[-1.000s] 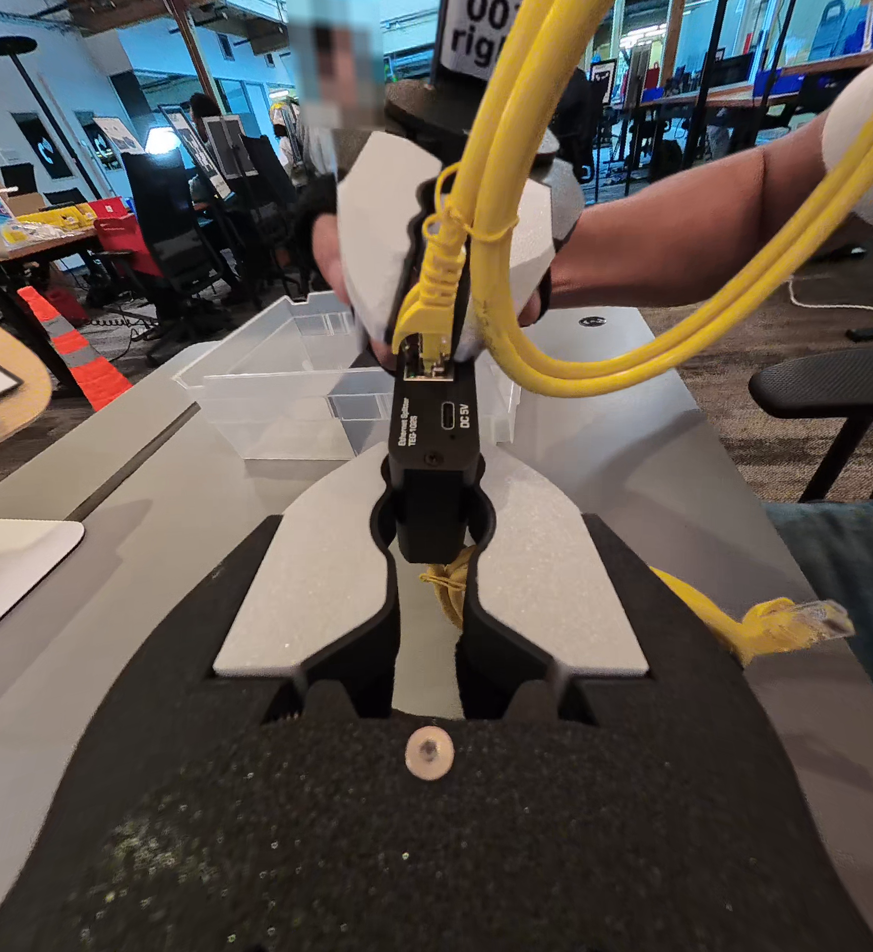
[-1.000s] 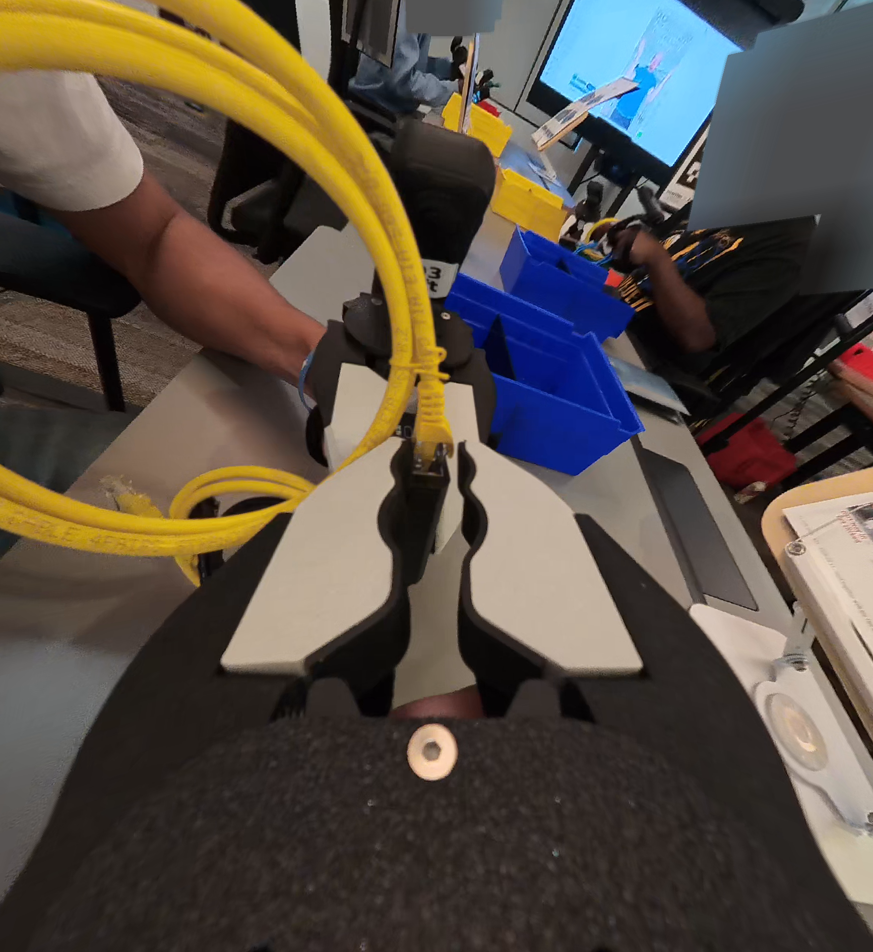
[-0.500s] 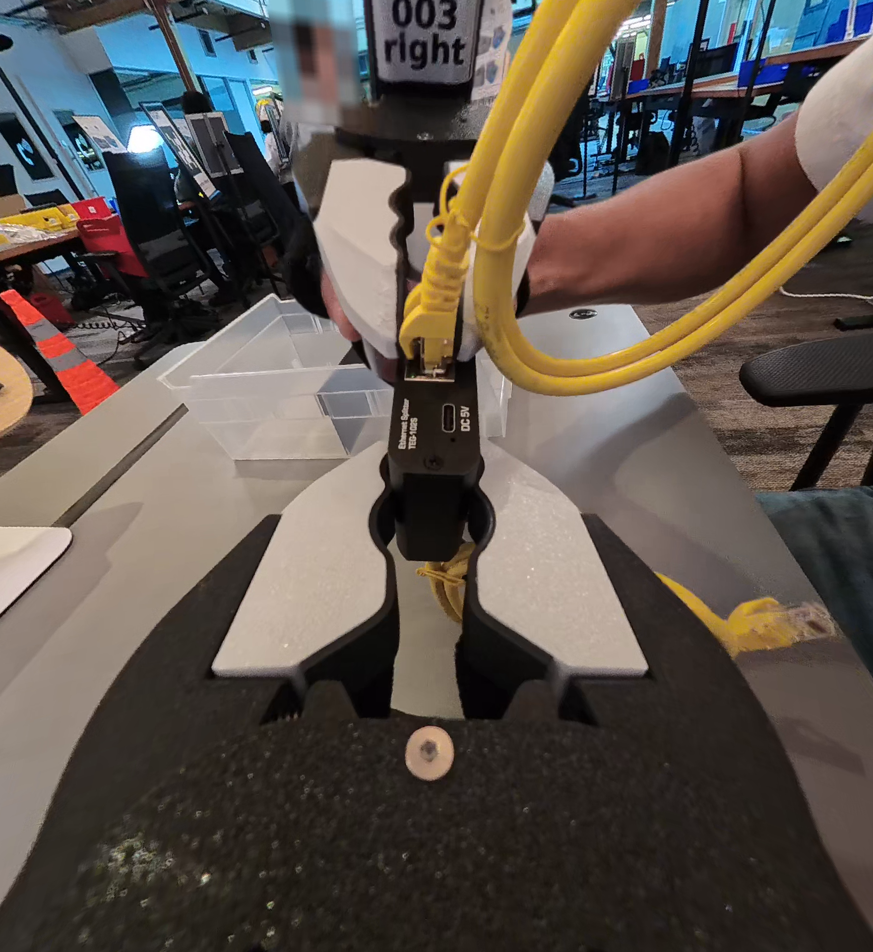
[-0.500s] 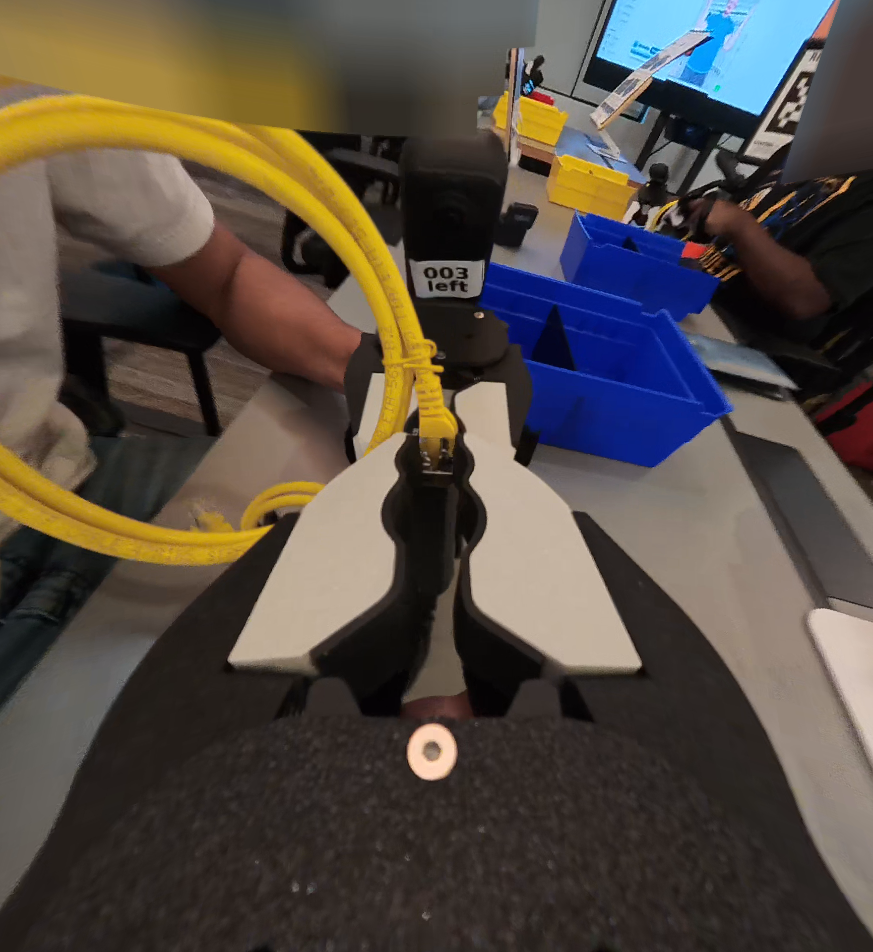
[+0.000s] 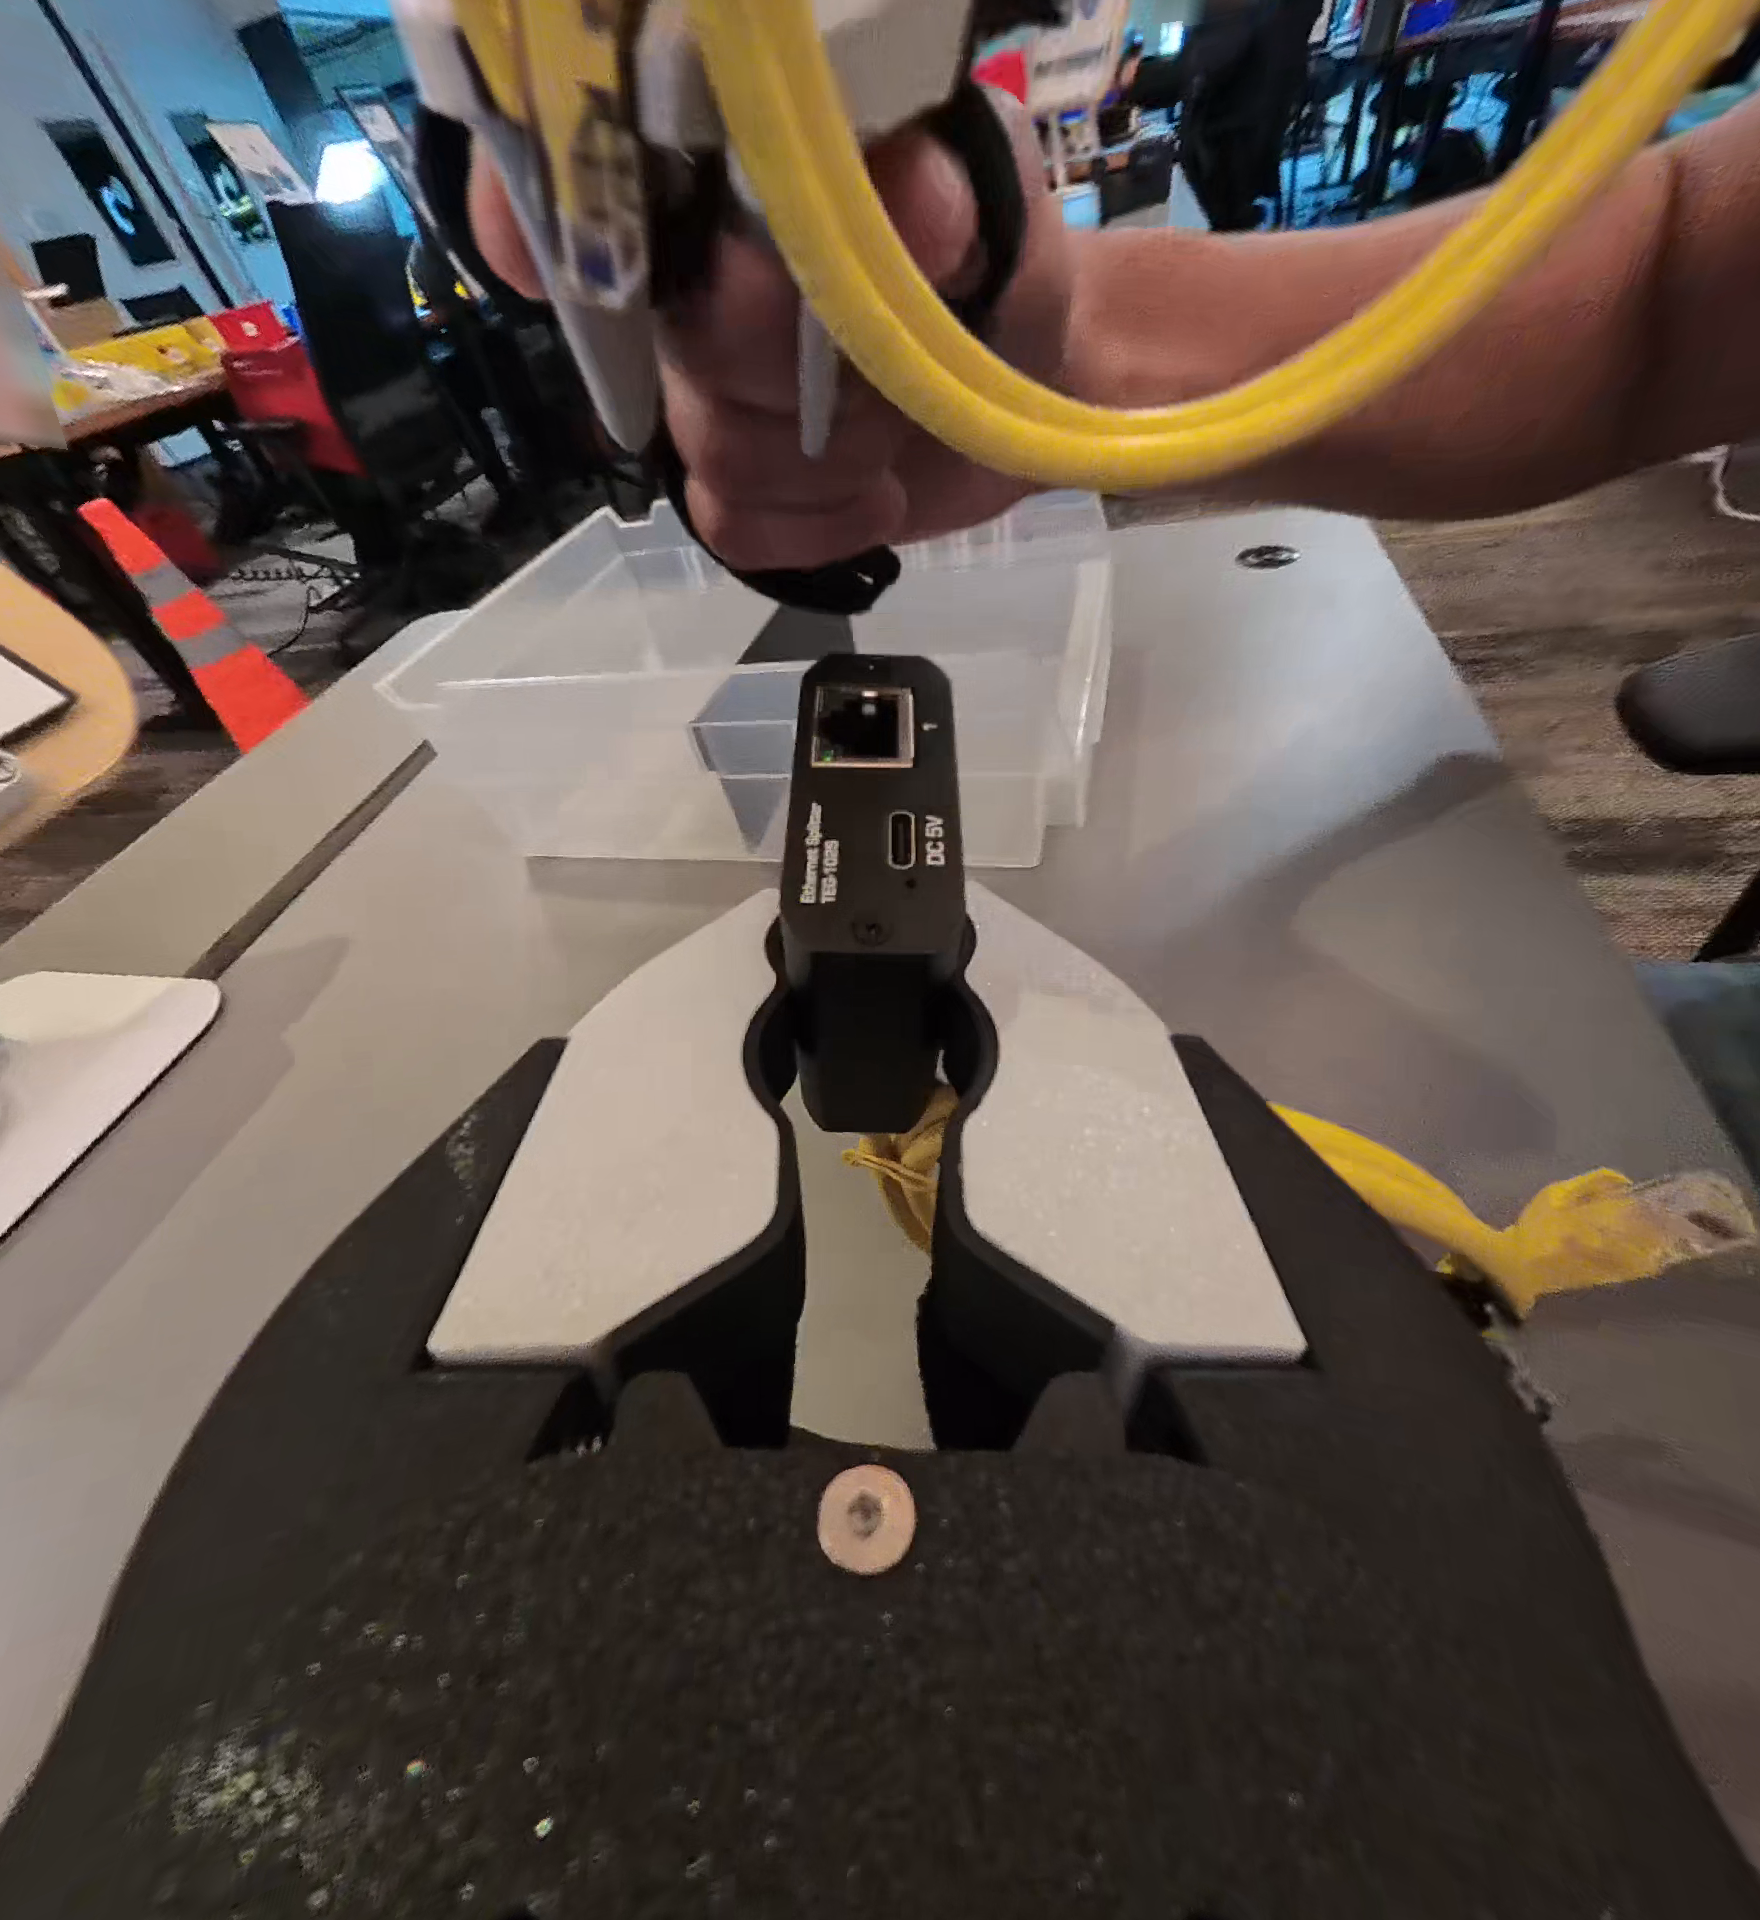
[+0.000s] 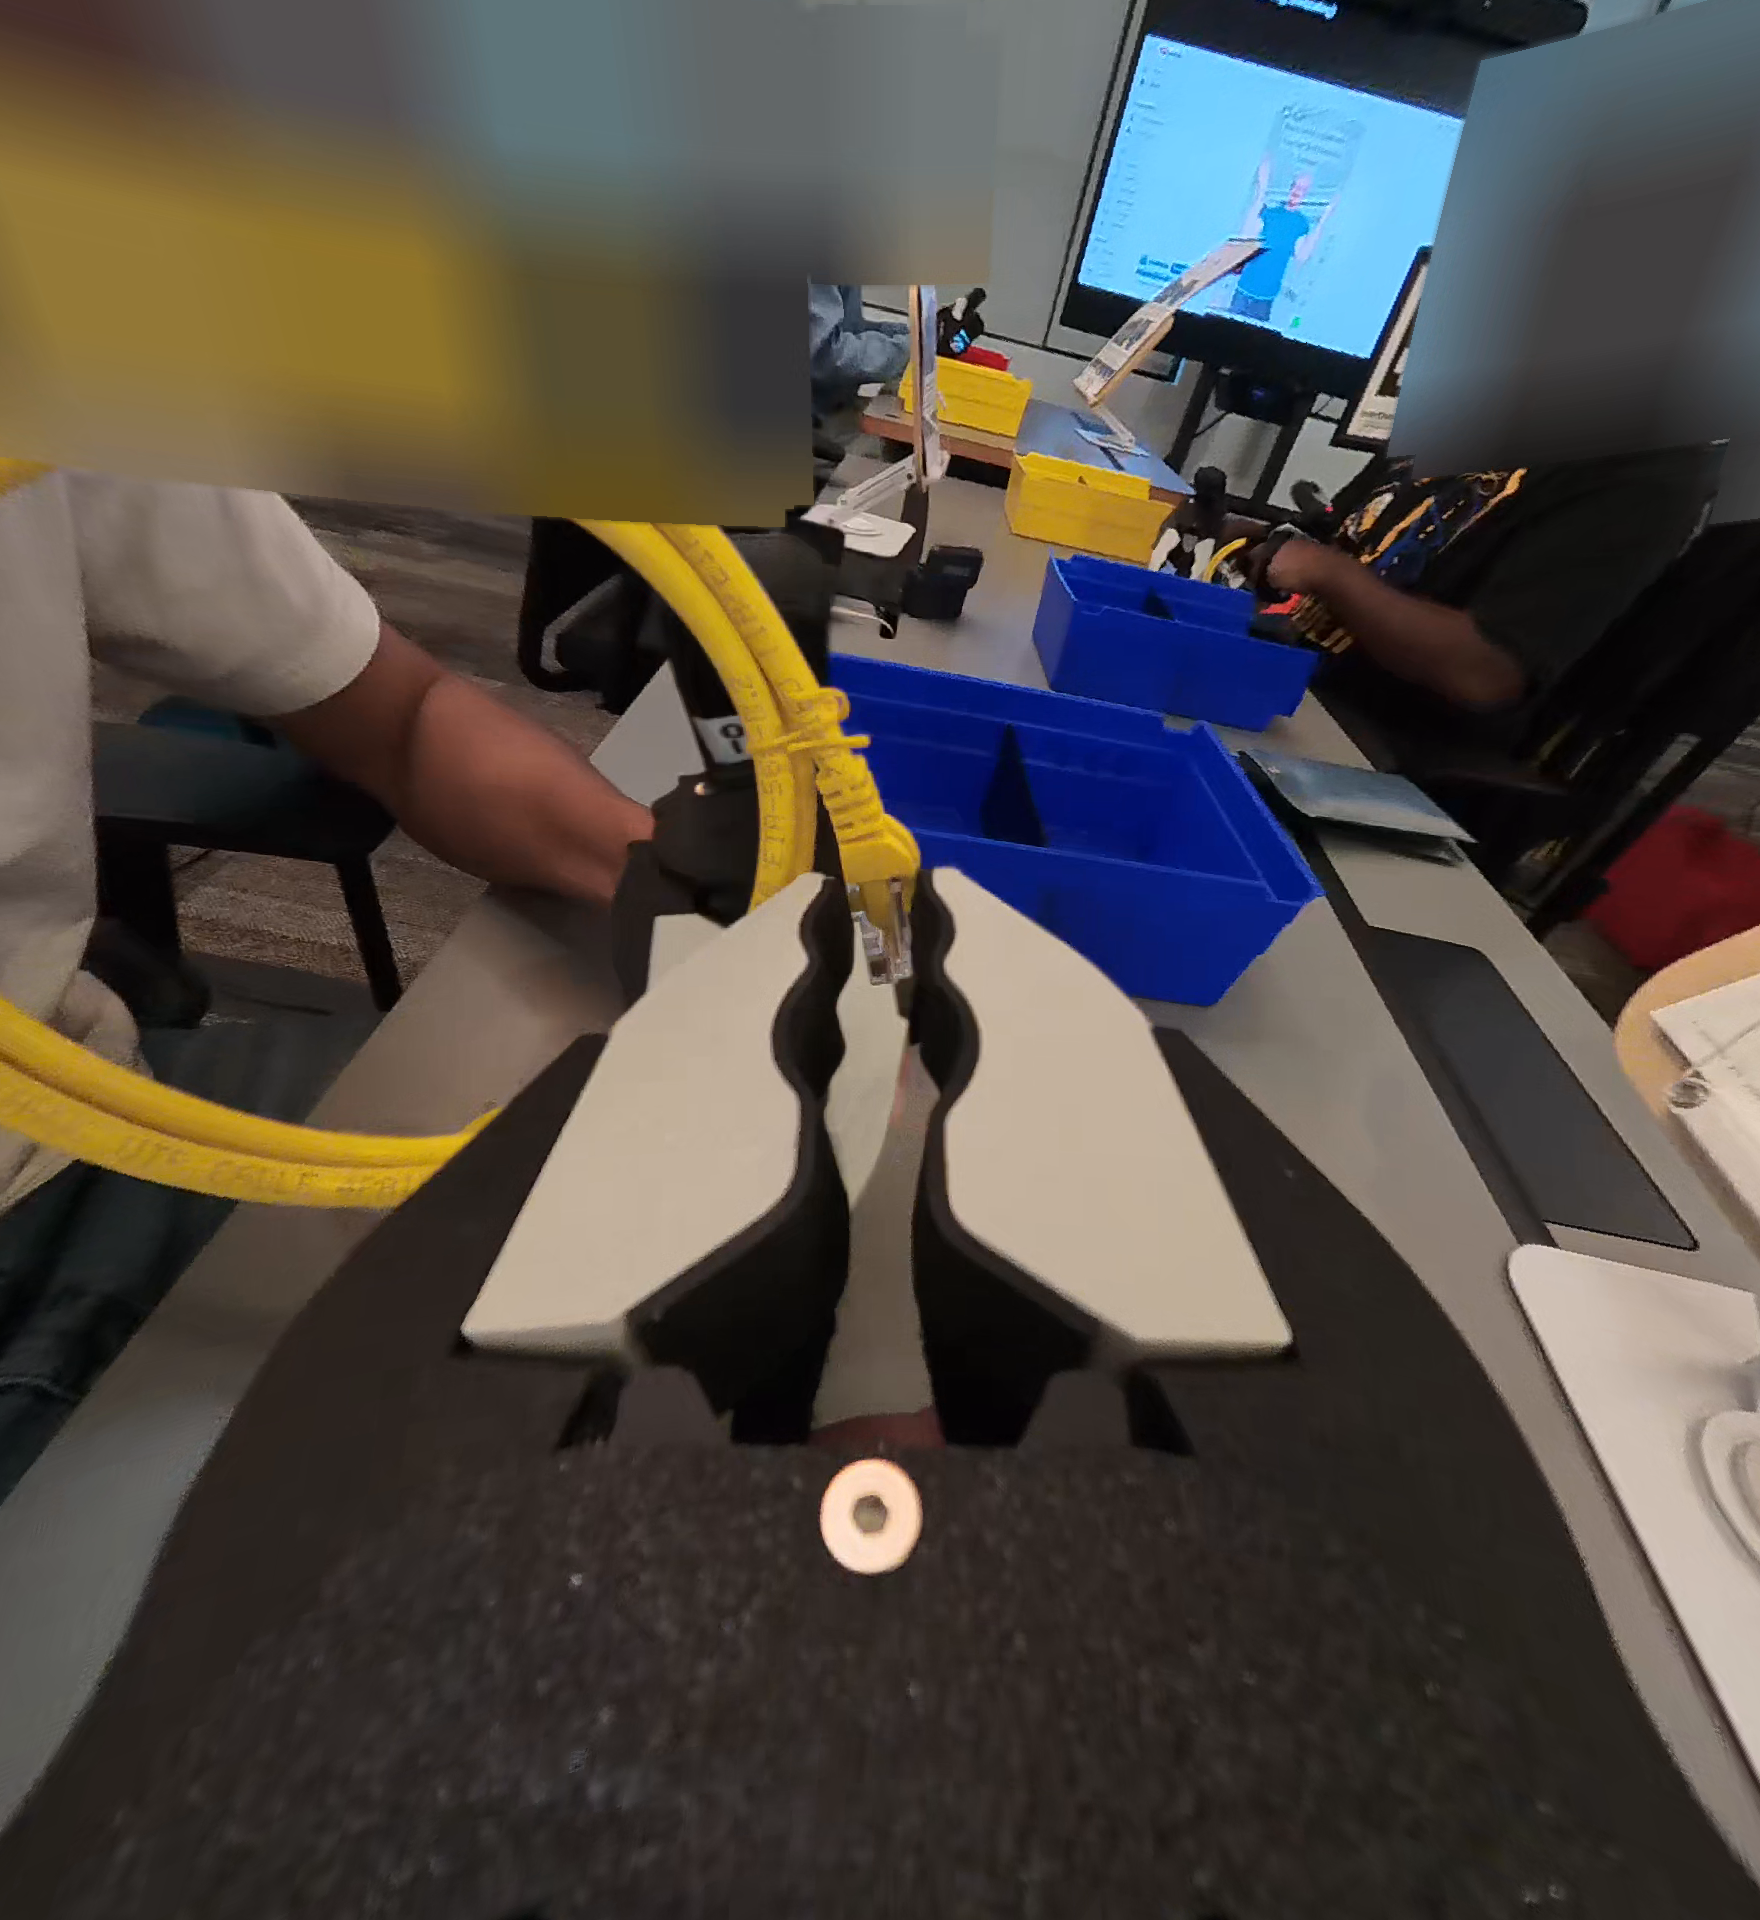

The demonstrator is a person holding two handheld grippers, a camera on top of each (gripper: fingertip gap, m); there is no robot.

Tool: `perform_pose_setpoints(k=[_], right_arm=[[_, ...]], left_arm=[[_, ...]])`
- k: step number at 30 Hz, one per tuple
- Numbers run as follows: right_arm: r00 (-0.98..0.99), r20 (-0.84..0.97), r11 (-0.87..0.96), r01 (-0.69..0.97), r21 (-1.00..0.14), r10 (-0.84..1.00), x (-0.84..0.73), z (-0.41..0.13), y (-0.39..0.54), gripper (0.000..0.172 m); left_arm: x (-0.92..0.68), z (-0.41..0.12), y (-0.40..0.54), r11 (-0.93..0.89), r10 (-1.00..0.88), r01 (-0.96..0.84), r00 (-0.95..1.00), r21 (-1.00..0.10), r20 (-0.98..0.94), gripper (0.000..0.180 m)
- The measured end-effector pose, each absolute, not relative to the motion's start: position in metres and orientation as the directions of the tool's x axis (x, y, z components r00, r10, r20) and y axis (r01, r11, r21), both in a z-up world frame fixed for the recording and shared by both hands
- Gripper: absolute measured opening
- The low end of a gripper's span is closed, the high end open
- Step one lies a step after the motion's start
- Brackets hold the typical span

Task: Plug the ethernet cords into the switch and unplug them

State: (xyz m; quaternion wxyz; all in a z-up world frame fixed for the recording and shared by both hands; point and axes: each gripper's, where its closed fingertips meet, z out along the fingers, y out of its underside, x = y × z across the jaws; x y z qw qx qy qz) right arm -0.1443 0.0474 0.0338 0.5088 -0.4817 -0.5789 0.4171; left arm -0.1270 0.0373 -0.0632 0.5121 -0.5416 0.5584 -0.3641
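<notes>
a coiled ethernet cord [image 6: 782,707] is seen in bright yellow, its plug [image 6: 881,940] clear. a small boxy plastic switch [image 5: 871,821] is shown in black. a divided plastic bin [image 6: 1084,831] is coloured deep blue, a cone [image 5: 195,634] orange with grey bands.

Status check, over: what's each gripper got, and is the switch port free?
Left gripper clamps black switch. Right gripper pinches yellow cord's plug, lifted clear. Port empty, nothing blocking.

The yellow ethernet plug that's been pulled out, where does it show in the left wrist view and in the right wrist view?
Left wrist view: yellow ethernet plug top left, blurred, in the right gripper, above the black switch.
Right wrist view: centre, between its own fingertips.
Shared landmark: the looping yellow cable.
</notes>
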Motion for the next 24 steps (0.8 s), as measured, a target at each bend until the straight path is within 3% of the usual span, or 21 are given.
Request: perform_pose_setpoints(k=[4,7,9,12,14,16,21,24], right_arm=[[0.009,0.213,0.209,0.157,-0.965,0.977,-0.137,0.048,0.053,0.011],[0.129,0.279,0.227,0.32,-0.92,0.951,-0.114,0.051,0.079,0.011],[0.274,0.374,0.177,0.545,-0.819,0.886,-0.072,0.046,0.114,0.011],[0.481,0.36,-0.245,0.807,-0.537,0.799,0.032,0.013,0.138,0.012],[0.621,0.288,-0.49,0.767,-0.414,0.729,0.087,-0.005,0.125,0.012],[0.696,0.254,-0.667,0.717,-0.202,0.672,0.136,-0.034,0.096,0.012],[0.764,0.178,-0.785,0.608,0.12,0.62,0.183,-0.092,0.057,0.012],[0.797,0.169,-0.811,0.546,0.211,0.58,0.187,-0.123,0.064,0.012]], left_arm=[[-0.13,-0.06,0.036,0.148,-0.98,-0.218,0.099,-0.965,-0.173,0.024],[-0.133,-0.058,0.039,0.141,-0.979,-0.208,0.113,-0.968,-0.167,0.024],[-0.135,-0.057,0.041,0.149,-0.975,-0.207,0.13,-0.967,-0.178,0.024],[-0.136,-0.054,0.041,0.161,-0.971,-0.213,0.14,-0.964,-0.193,0.024],[-0.134,-0.054,0.04,0.155,-0.972,-0.215,0.139,-0.964,-0.187,0.024],[-0.132,-0.055,0.039,0.148,-0.974,-0.22,0.135,-0.964,-0.181,0.024],[-0.125,-0.055,0.031,0.147,-0.979,-0.217,0.105,-0.965,-0.173,0.024],[-0.122,-0.056,0.027,0.156,-0.979,-0.216,0.093,-0.964,-0.179,0.024]])
